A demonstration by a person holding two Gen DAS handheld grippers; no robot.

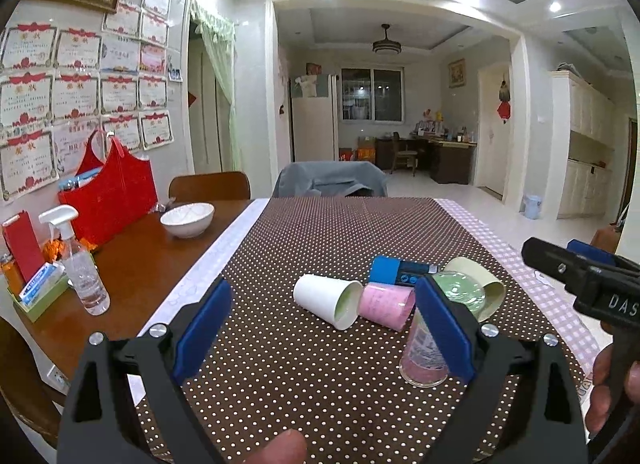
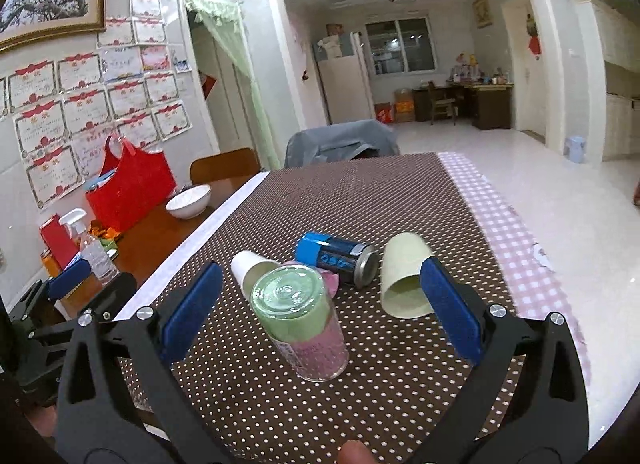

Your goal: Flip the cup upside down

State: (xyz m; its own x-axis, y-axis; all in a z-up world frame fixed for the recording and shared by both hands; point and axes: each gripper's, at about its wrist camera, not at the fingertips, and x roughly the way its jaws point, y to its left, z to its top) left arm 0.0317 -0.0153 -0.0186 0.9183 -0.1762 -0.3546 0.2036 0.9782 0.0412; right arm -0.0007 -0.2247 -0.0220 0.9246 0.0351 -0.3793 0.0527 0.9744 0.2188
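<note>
Nearest the lens in the right wrist view, the right gripper (image 2: 320, 270) is seen with its blue-padded fingers (image 2: 192, 312) spread wide and nothing held between them. The left gripper (image 1: 324, 288) is likewise released and empty, and is held lower and further to the left.

Across the dotted tablecloth (image 2: 360, 204), from left to right, five things are laid out. A white paper cup (image 2: 250, 264) lies on its side, its mouth turned toward the cameras. A pink cup (image 1: 386, 304), also toppled, is pressed against it. A clear cup (image 2: 304, 328) stands on end with a green disc uppermost, and it is judged, without certainty, to be resting mouth-down already. A blue can (image 2: 336, 258) lies on its side behind it. A cream cup (image 2: 404, 272) lies with its mouth toward the right gripper, just beside the inner face of that gripper's right finger.

Which cup is meant by the task cannot be told for certain. If a toppled one is meant, the cream cup is nearer the right hand and the white cup nearer the left. Both long axes run roughly along the line of approach, so the fingers would be closed across the wall and the wrist rolled to bring the mouth down.
</note>
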